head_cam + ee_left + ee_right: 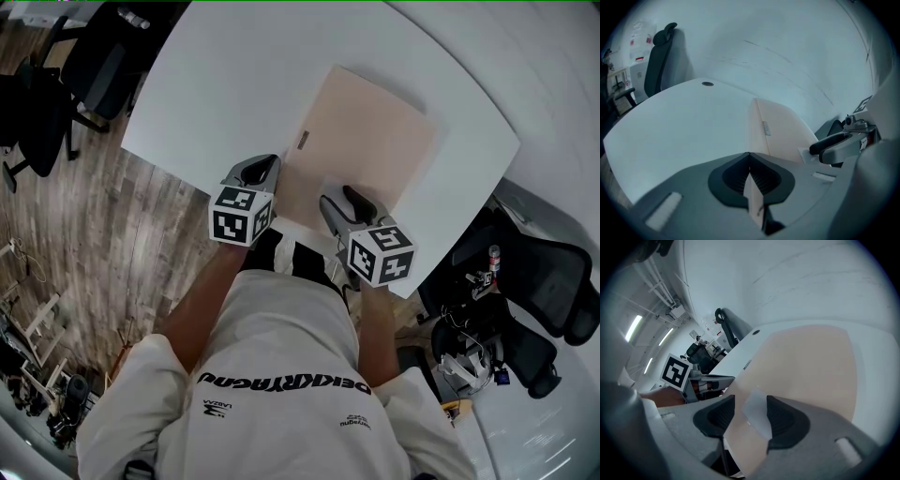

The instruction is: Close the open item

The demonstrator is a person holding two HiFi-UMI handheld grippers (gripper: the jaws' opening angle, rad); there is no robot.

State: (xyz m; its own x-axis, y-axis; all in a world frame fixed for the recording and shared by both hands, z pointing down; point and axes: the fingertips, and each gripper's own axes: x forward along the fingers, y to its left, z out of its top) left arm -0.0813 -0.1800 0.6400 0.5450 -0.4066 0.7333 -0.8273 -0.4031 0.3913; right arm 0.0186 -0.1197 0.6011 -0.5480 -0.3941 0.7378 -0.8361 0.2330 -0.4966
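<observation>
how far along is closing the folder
Done, it seems: the folder lies flat on the table as one closed piece, no cover raised. In hand: the left gripper is shut on its near edge; the right gripper is open, with a corner between its jaws but not pinched. Left: probably letting go and drawing both grippers away.

From my head camera I look steeply down over the left gripper (265, 169) and right gripper (336, 202) onto the table (216, 84). Each gripper camera sits close behind its jaws, facing ahead past them; all three share the folder (370, 131).
</observation>
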